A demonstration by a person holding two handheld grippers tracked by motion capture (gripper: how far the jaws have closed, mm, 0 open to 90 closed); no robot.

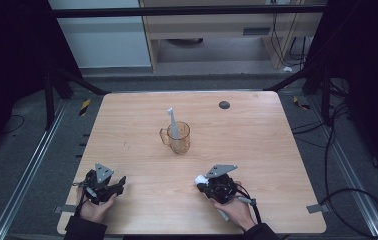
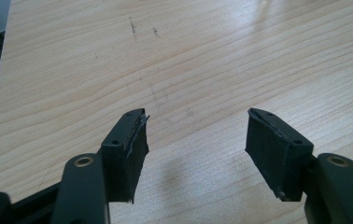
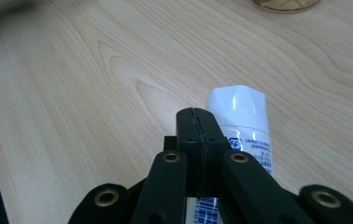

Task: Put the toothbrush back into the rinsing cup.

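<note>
- Near the table's front edge on the person's right, the right gripper point(image 1: 208, 183) sits low over the wooden table point(image 1: 257, 150), held by the right hand point(image 1: 237, 210); in the right gripper view its two black jaws are pressed flat together with nothing between the pads.
- Just beside those closed jaws lies a white tube point(image 3: 242, 128) with a ribbed white cap and blue print on its body; the cap end pokes out past the jaw tips, and the tube's body runs back beneath the gripper; whether the tube rests on the table or is held up by the hand I cannot tell, since the gripper covers most of it; in the high view the white cap point(image 1: 199, 179) shows at the gripper's left side.
- Over the front left part of the table, the left gripper point(image 1: 108, 186) is held by the left hand point(image 1: 96, 206); its jaws stand wide apart over bare wood, with nothing between the pads point(image 2: 128, 154).
- At the middle of the table, well apart from both grippers, stands a clear amber mug point(image 1: 178, 137) with its handle to the left; a white electric toothbrush point(image 1: 172, 122) stands in it, leaning, its head above the rim.
- Toward the far right of the tabletop is a small dark round spot point(image 1: 224, 105).
</note>
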